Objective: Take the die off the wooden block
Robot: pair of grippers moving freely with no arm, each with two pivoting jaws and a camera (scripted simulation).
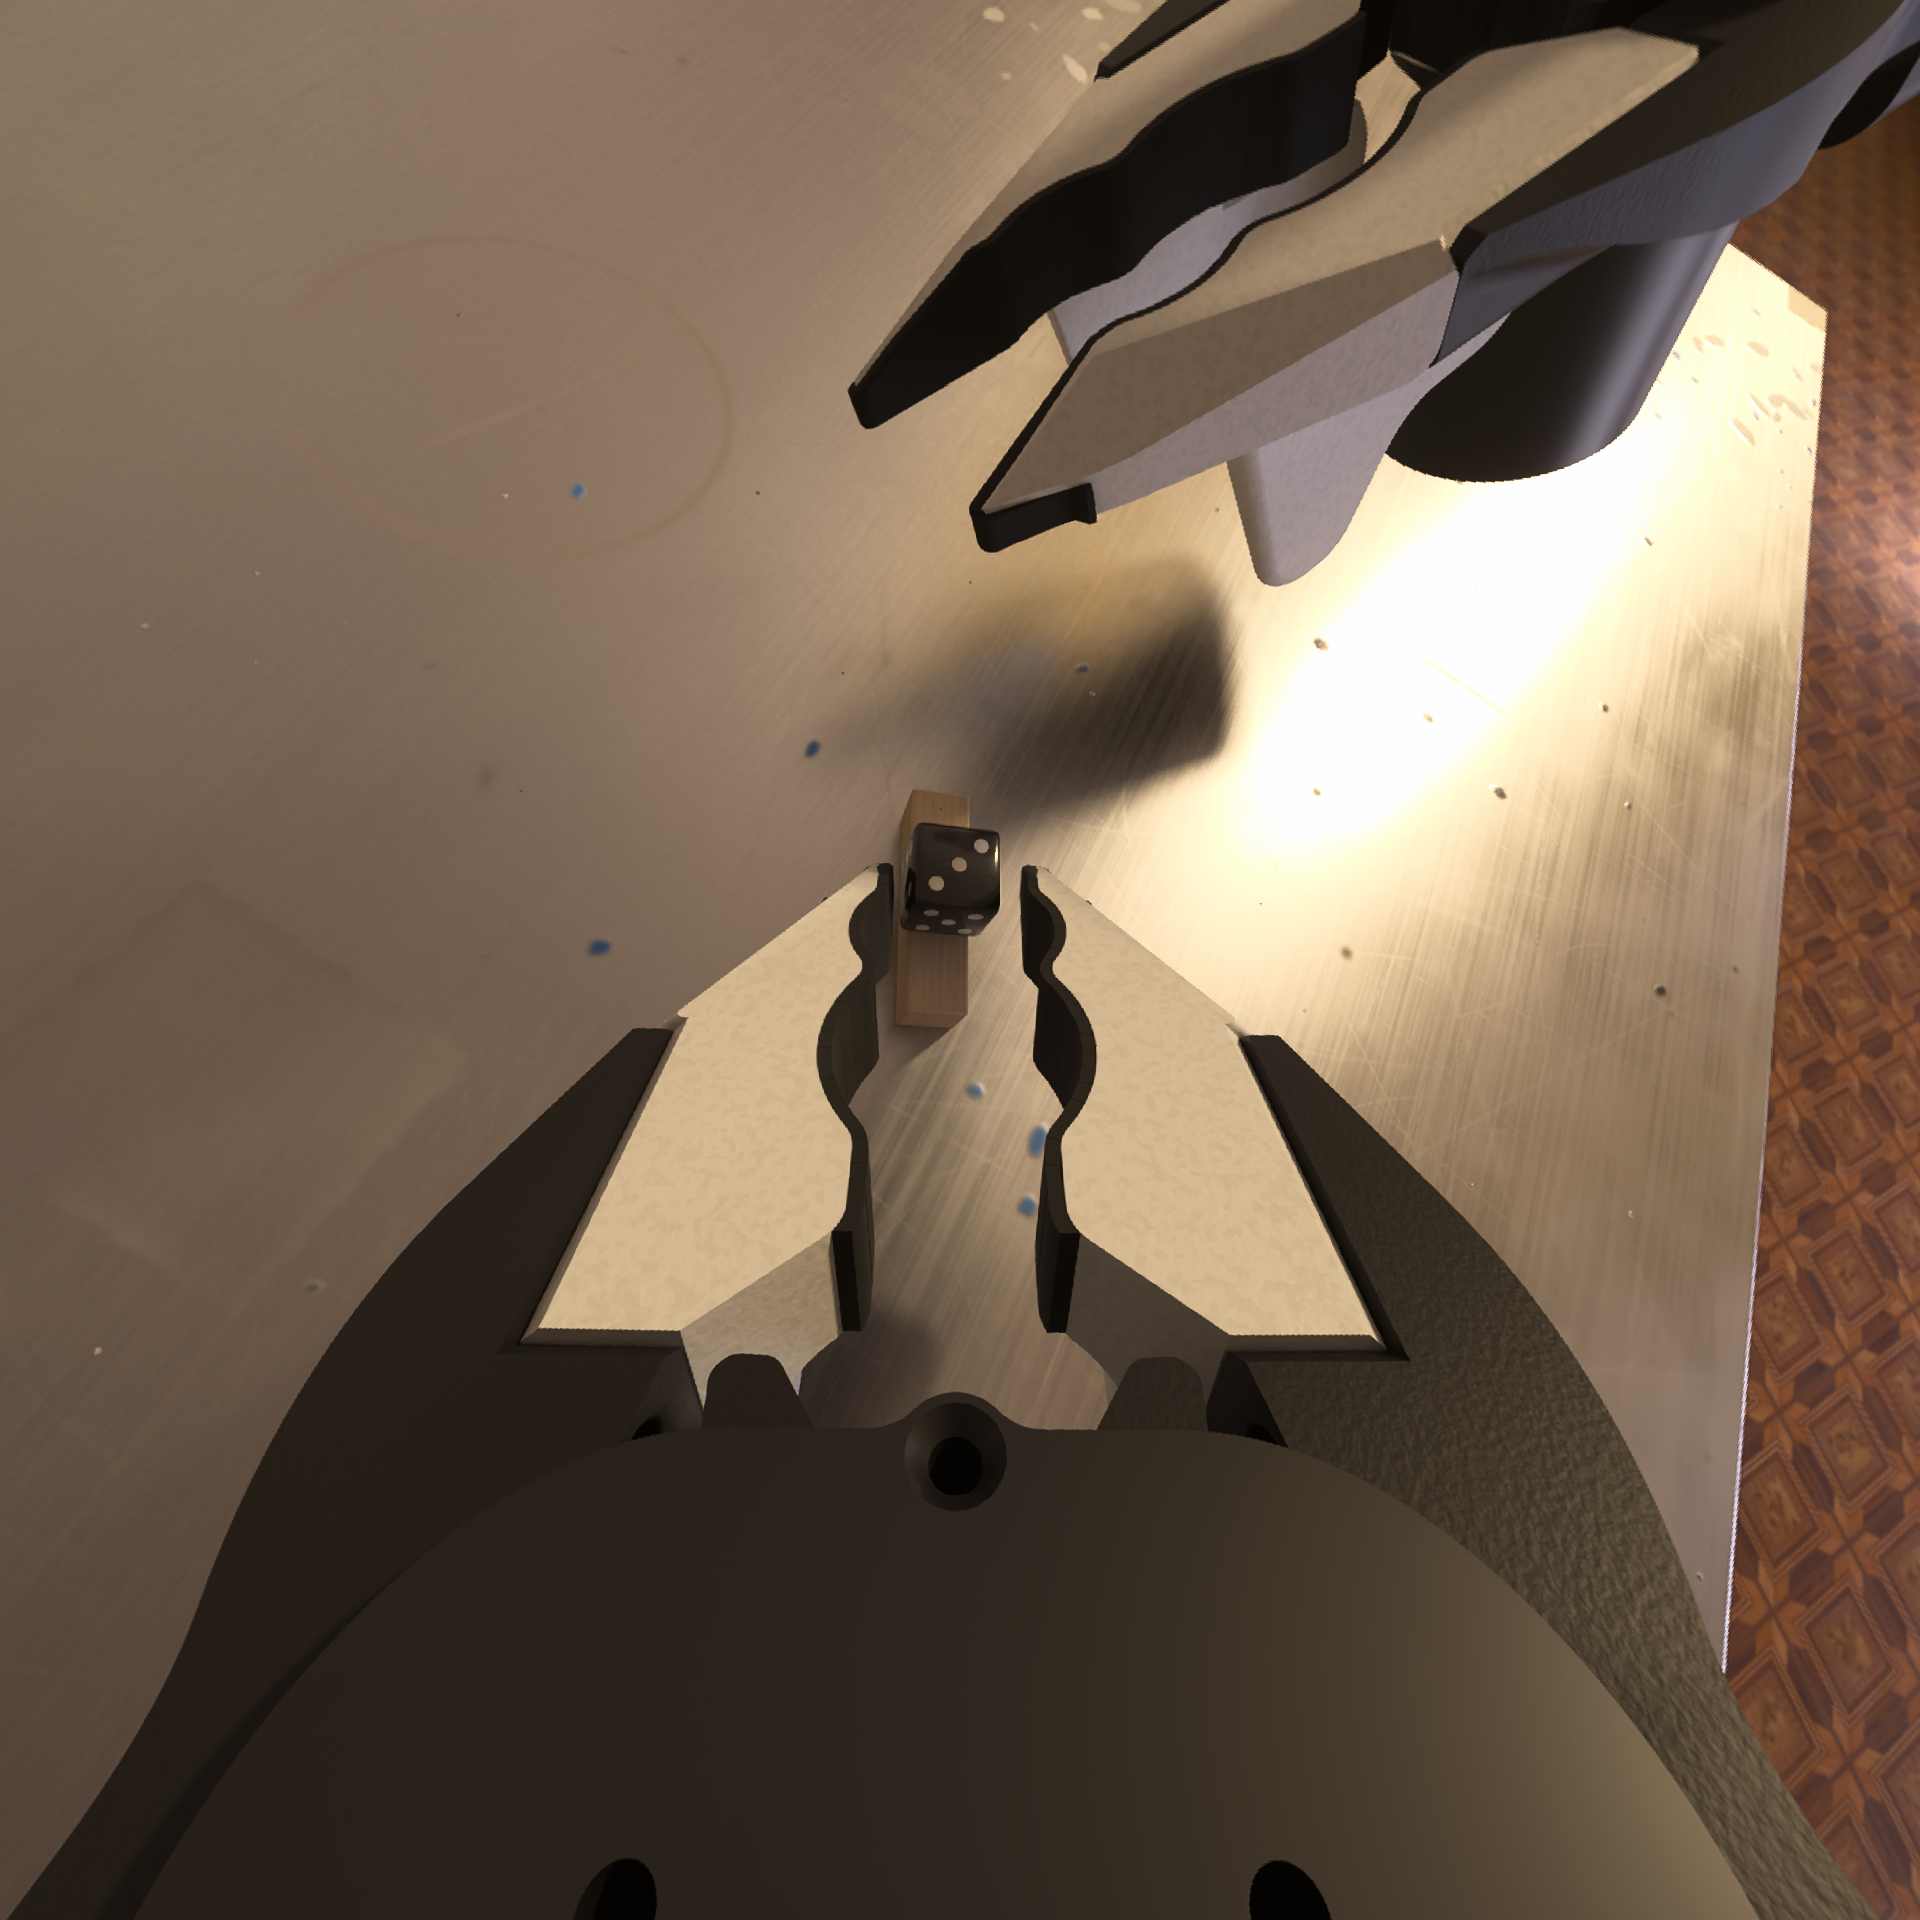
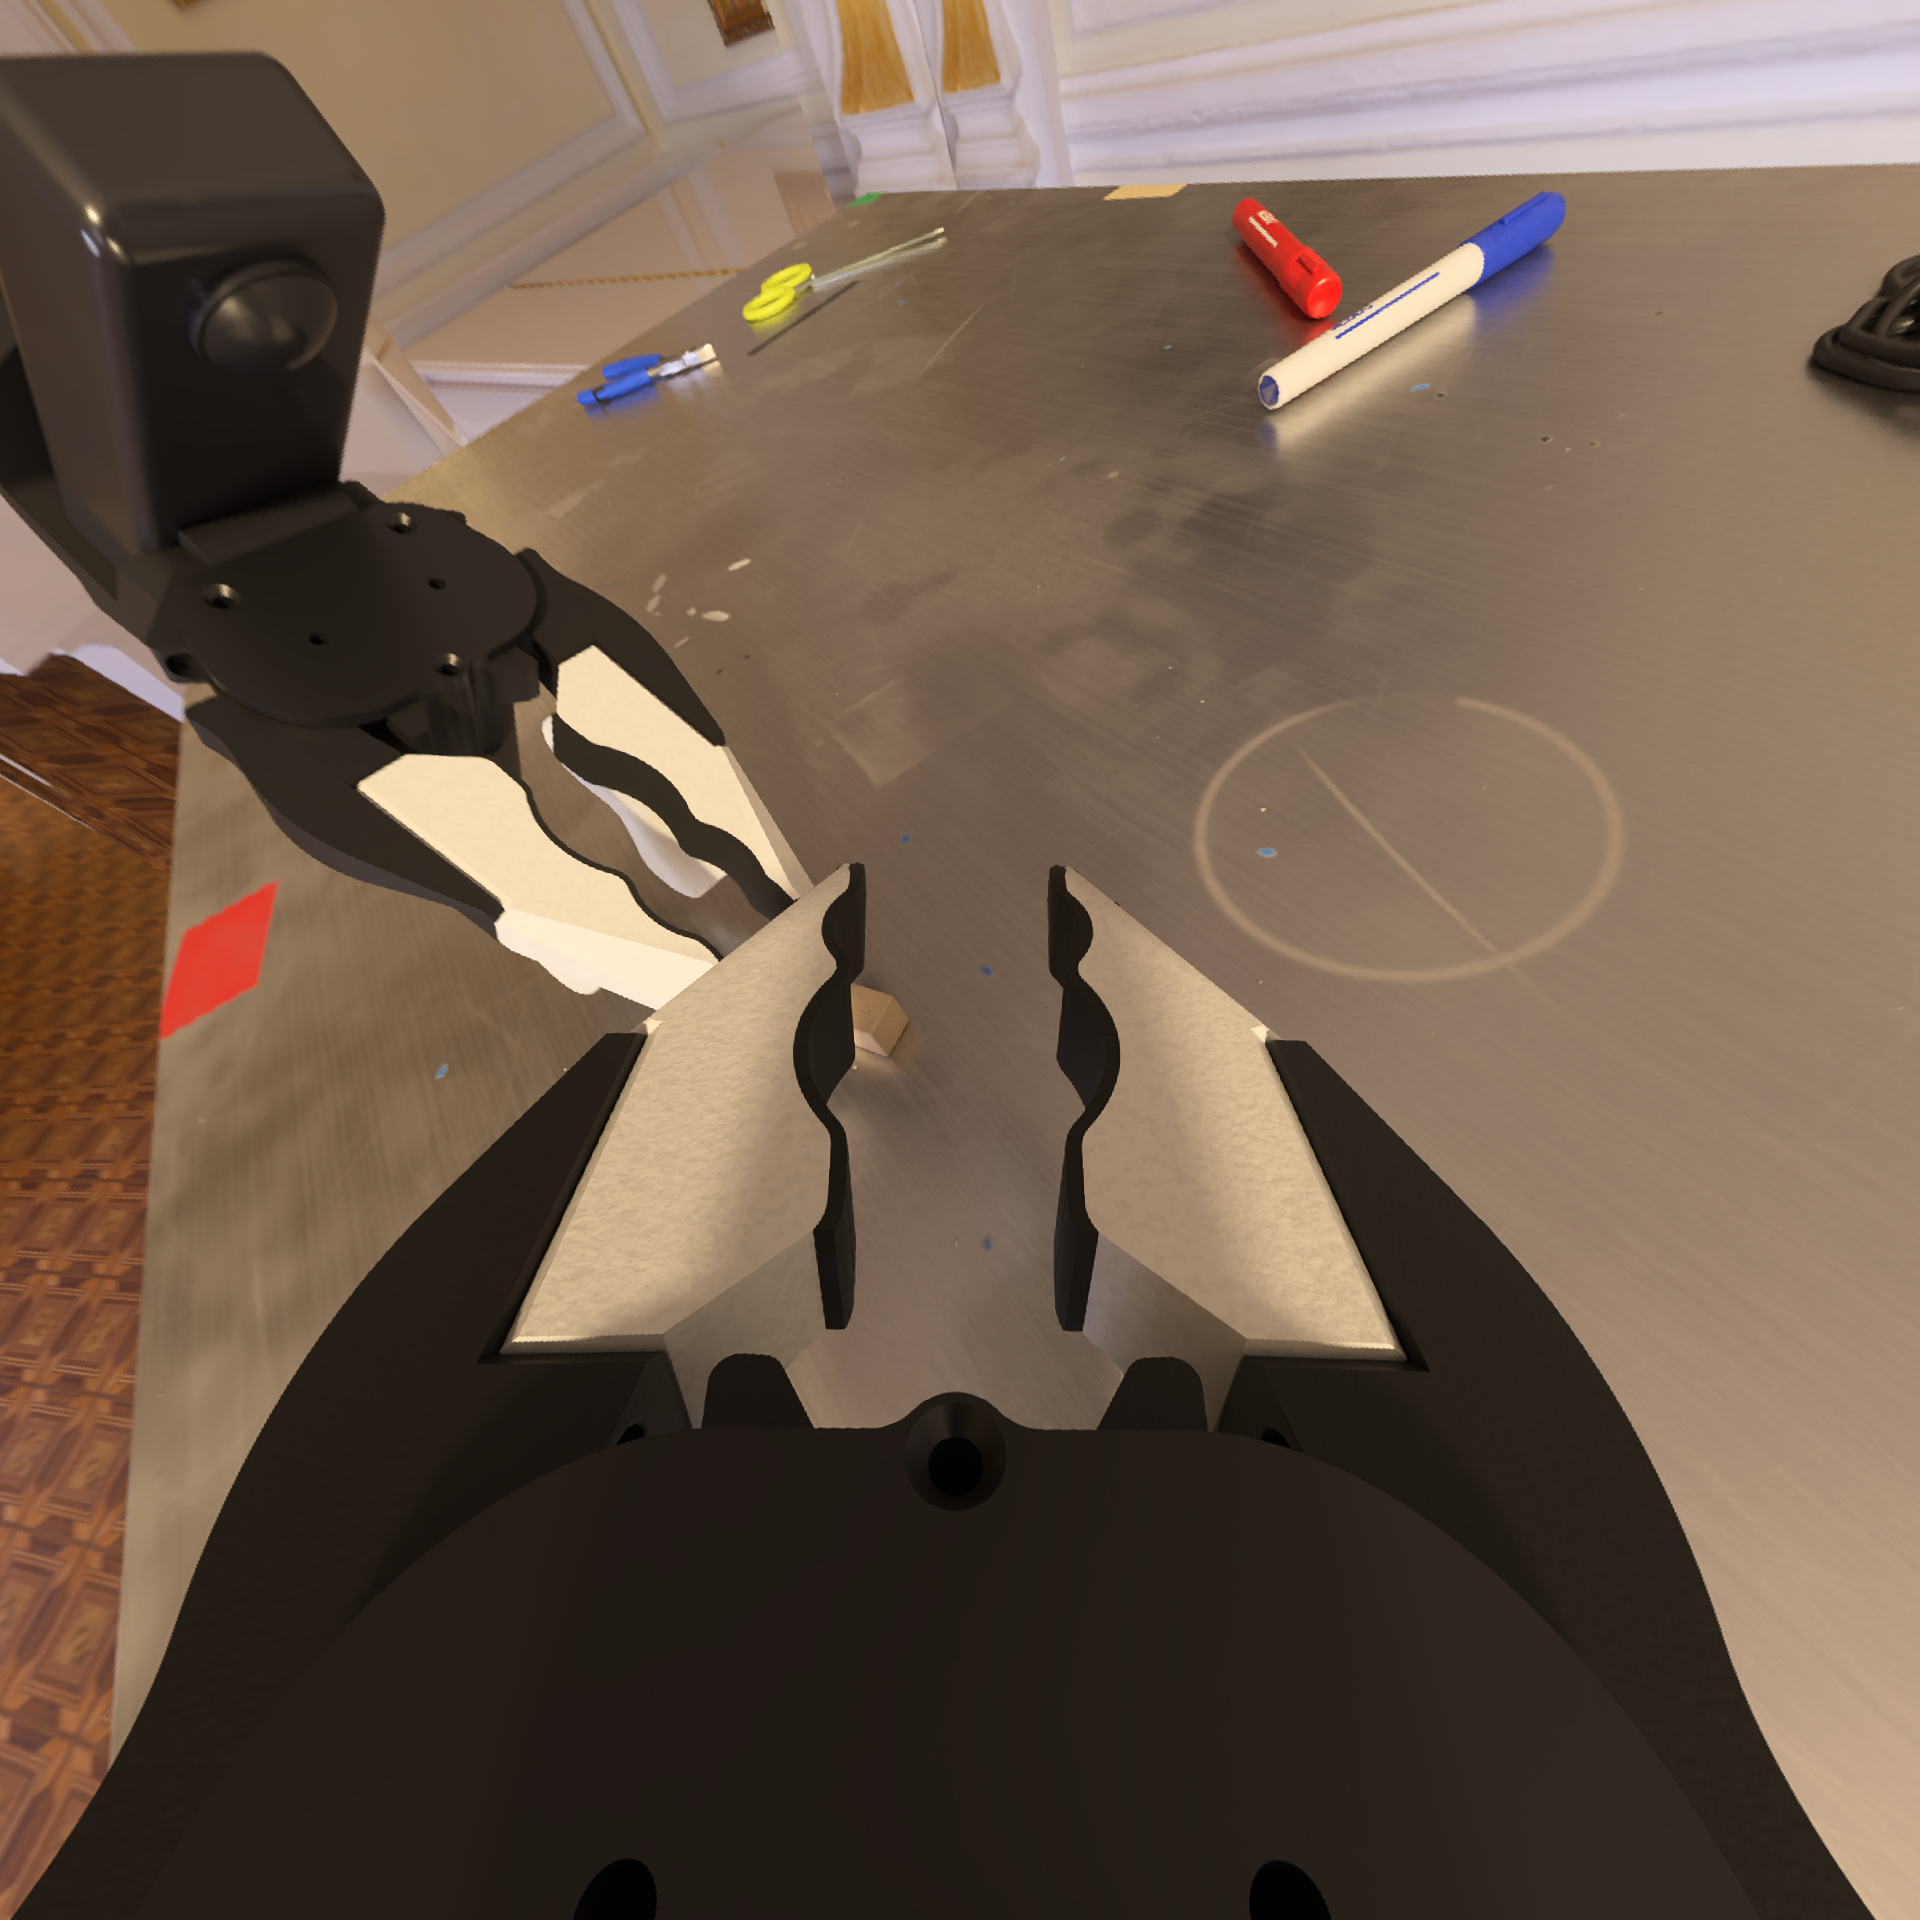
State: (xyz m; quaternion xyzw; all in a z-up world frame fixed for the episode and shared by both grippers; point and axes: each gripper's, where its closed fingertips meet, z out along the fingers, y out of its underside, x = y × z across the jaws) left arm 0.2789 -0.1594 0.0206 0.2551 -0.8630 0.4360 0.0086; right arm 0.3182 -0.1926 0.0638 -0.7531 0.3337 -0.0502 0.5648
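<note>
A black die with white pips sits on a small wooden block that lies flat on the metal table. My left gripper is open, its fingertips on either side of the die with small gaps showing. My right gripper hovers beyond and above the block, tilted down, jaws apart. In the right wrist view my right gripper is open and empty; one end of the block shows by its left finger. The left gripper reaches in from the left. The die is hidden there.
At the table's far side lie a red marker, a blue-and-white pen, yellow-handled scissors, blue-handled pliers and a black cable. A red patch marks the table's left edge. A faint circle lies to the right. The table edge drops to patterned floor.
</note>
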